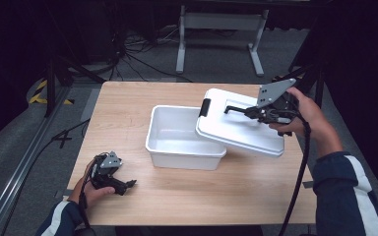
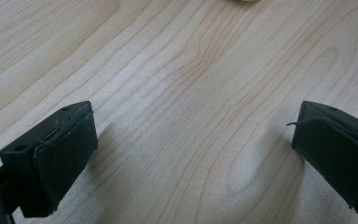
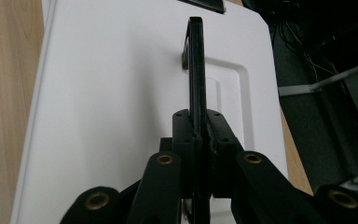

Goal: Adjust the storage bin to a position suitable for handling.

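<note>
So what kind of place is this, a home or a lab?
Likely a lab or recording studio: a wooden table ringed by dark curtains, loose cables on grey carpet, and a metal stand behind.

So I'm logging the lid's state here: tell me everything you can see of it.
The lid is white, smooth plastic by its look, rectangular with rounded corners, a black latch at its far left end and a thin black handle standing up from a recessed panel. The right tongs are shut on that handle. It sits tilted, its left end overlapping the open white bin.
</note>
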{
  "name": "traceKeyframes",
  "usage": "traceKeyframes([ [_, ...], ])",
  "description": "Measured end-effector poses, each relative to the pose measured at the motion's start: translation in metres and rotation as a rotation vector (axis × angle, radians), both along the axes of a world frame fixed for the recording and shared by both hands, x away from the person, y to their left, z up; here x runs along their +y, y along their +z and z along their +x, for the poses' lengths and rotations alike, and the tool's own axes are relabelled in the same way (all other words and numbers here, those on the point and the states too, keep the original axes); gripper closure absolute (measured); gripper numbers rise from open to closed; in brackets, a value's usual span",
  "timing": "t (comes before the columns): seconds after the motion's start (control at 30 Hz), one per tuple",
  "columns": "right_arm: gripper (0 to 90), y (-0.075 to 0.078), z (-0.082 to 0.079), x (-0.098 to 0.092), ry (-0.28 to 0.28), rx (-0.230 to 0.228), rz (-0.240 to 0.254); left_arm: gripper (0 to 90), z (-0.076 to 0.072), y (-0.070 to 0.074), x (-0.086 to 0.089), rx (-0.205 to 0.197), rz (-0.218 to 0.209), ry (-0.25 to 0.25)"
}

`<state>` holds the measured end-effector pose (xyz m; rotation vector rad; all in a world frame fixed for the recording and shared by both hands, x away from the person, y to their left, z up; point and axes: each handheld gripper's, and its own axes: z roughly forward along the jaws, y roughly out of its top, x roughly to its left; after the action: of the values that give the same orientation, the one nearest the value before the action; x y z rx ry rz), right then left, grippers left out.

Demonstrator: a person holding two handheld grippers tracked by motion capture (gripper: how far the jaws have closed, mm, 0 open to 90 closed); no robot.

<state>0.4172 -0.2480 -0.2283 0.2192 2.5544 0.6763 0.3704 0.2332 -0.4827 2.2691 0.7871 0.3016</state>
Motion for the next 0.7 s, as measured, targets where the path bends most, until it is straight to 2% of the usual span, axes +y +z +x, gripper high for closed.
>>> traceKeyframes([
  [0.33, 84.4, -0.001, -0.004, -0.035, -0.055, -0.006, 0.014, 0.5, 0.000, 0.000, 0.000, -0.001, 0.003, -0.001],
  [0.43, 84.4, -0.003, -0.006, -0.048, -0.088, -0.012, 0.022, 0.5, 0.000, 0.000, 0.000, -0.001, 0.003, -0.001],
  [0.7, 84.4, -0.013, -0.005, -0.070, -0.129, 0.005, 0.031, 0.5, 0.000, 0.000, 0.000, -0.001, 0.002, -0.001],
])
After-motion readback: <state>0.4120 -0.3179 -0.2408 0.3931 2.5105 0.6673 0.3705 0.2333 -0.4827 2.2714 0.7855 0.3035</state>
